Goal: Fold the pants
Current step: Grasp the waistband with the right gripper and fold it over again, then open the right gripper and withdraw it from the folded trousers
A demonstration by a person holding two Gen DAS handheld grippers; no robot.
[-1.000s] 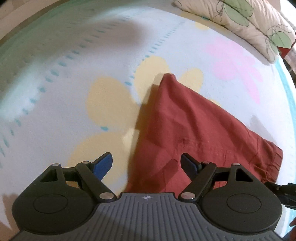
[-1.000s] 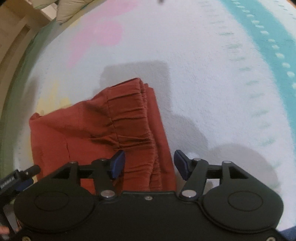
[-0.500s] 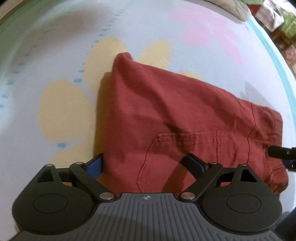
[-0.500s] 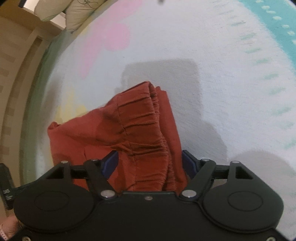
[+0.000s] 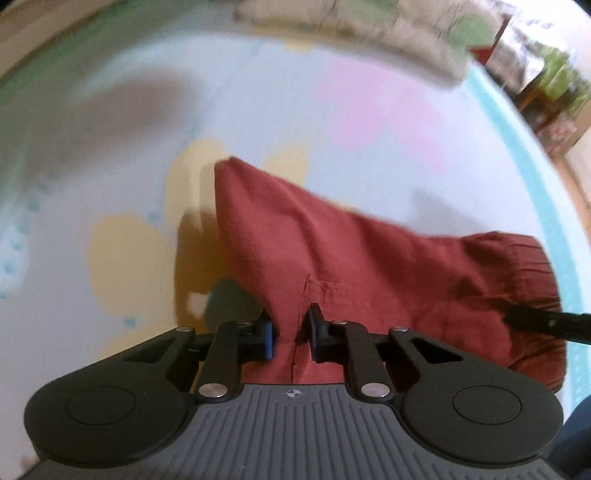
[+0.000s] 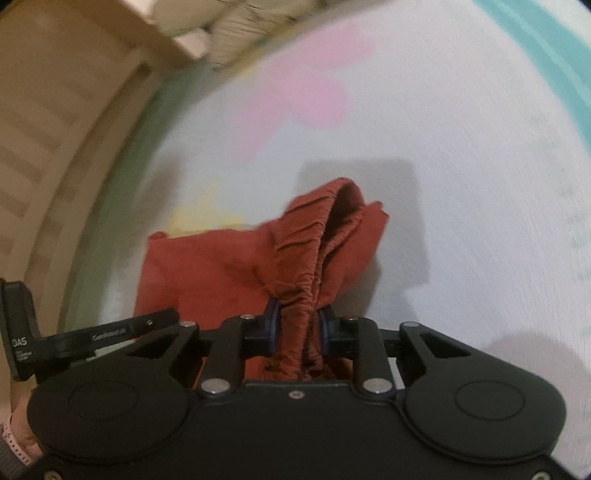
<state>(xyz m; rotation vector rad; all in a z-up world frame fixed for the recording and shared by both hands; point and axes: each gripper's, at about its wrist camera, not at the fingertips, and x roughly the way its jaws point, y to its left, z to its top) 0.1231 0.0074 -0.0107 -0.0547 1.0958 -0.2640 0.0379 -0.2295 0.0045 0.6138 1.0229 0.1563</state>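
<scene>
Pants (image 5: 354, 258), rust-red and already doubled over into a compact bundle, are sitting on a pale bedspread (image 5: 424, 166) with big yellow and pink flower shapes, pillows (image 5: 369, 26) up at the far edge. It's thin woven cloth, so I'd guess light, floppy and not slippery at all, but it'll sag and lose its fold the moment you lift it from only one spot. The gathered elastic waistband (image 6: 314, 236) is the thickest, grippiest bit, and the plain edge near the back pocket seam (image 5: 308, 295) is the other natural hold, so two grips along one side make sense. That's pretty much what's going on: the left gripper (image 5: 291, 339) has just been closing and its jaws are now pinching the fabric edge by that pocket seam, and the right gripper (image 6: 295, 332) has just been closing too, its jaws clamped around the bunched waistband. Cloth is tenting up from both pinches, so the near side looks raised off the bed while the far corner lies flat. Both views are a bit smeared. A bit of the person's hand (image 6: 16, 443) peeks in at the bottom left of the right view.
</scene>
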